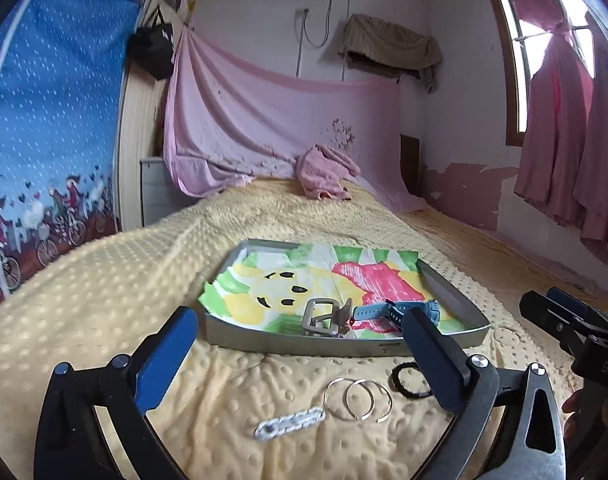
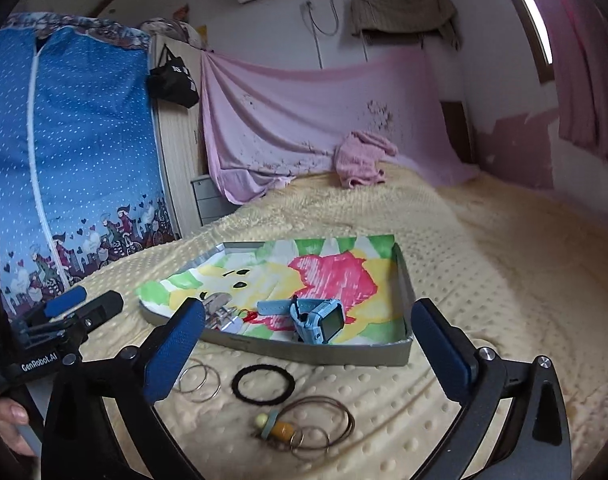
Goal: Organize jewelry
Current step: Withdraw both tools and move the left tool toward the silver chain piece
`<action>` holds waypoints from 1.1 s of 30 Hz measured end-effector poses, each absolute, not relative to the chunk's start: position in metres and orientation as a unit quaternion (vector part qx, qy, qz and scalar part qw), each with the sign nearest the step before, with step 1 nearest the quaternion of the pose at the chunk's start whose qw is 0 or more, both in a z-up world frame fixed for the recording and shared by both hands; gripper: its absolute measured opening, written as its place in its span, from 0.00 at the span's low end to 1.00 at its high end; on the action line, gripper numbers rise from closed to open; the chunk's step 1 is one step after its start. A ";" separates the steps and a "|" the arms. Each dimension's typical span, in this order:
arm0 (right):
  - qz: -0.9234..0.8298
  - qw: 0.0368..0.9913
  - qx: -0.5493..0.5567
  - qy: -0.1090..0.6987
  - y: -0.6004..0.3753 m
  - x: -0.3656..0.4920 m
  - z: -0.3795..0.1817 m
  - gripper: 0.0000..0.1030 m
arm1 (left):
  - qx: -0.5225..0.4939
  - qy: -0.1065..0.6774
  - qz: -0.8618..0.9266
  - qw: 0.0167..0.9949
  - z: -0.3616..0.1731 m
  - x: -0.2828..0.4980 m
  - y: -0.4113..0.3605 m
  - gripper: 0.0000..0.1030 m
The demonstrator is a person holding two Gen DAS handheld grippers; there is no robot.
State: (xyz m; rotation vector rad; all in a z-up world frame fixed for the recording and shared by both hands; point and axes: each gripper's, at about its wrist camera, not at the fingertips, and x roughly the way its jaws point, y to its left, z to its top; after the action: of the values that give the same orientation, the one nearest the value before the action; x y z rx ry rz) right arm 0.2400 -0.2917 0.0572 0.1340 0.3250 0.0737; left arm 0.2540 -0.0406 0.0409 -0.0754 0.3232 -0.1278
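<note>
A grey tray (image 1: 343,346) lined with a coloured drawing lies on the bed. In it are a metal belt buckle (image 1: 323,320) and a blue watch (image 1: 395,310). Before the tray, on the blanket, lie silver hoops (image 1: 357,400), a black ring (image 1: 407,380) and a white sparkly clip (image 1: 290,424). My left gripper (image 1: 299,314) stands open above them, holding nothing. In the right wrist view my right gripper (image 2: 307,308) is open and empty, near the tray (image 2: 323,350) and watch (image 2: 317,318). Below it lie the black ring (image 2: 263,384), the hoops (image 2: 198,382) and a beaded cord necklace (image 2: 304,424).
A yellow dotted blanket (image 1: 104,300) covers the bed. A pink cloth heap (image 1: 323,172) lies at its far end. A blue fabric wardrobe (image 1: 52,140) stands at the left, and pink curtains (image 1: 575,140) hang at the right. The other gripper (image 2: 84,302) shows at the left edge.
</note>
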 end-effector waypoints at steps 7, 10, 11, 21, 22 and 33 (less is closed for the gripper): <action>0.028 0.987 0.058 0.147 -0.288 0.196 0.065 0.98 | -0.039 0.146 -0.059 0.987 0.043 0.216 -0.030 1.00; 0.025 0.988 0.048 0.144 -0.286 0.180 0.067 0.99 | -0.031 0.143 -0.056 0.988 0.042 0.204 -0.029 1.00; 0.024 0.988 0.044 0.146 -0.286 0.175 0.067 0.99 | -0.027 0.142 -0.055 0.988 0.042 0.201 -0.028 1.00; 0.020 0.987 0.002 0.160 -0.277 0.157 0.056 0.99 | 0.002 0.159 -0.047 0.986 0.023 0.185 -0.022 1.00; 0.020 0.987 0.001 0.161 -0.275 0.157 0.056 0.98 | 0.002 0.160 -0.046 0.986 0.021 0.185 -0.021 1.00; 0.026 0.983 -0.002 0.181 -0.273 0.176 0.047 0.99 | -0.007 0.181 -0.044 0.982 0.015 0.203 -0.016 1.00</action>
State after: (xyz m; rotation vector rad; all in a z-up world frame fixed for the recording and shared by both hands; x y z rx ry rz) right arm 0.1764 -0.2731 0.0466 -0.0040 0.3644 0.0518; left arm 0.2027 -0.0163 0.0147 -0.0134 0.3638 -0.0893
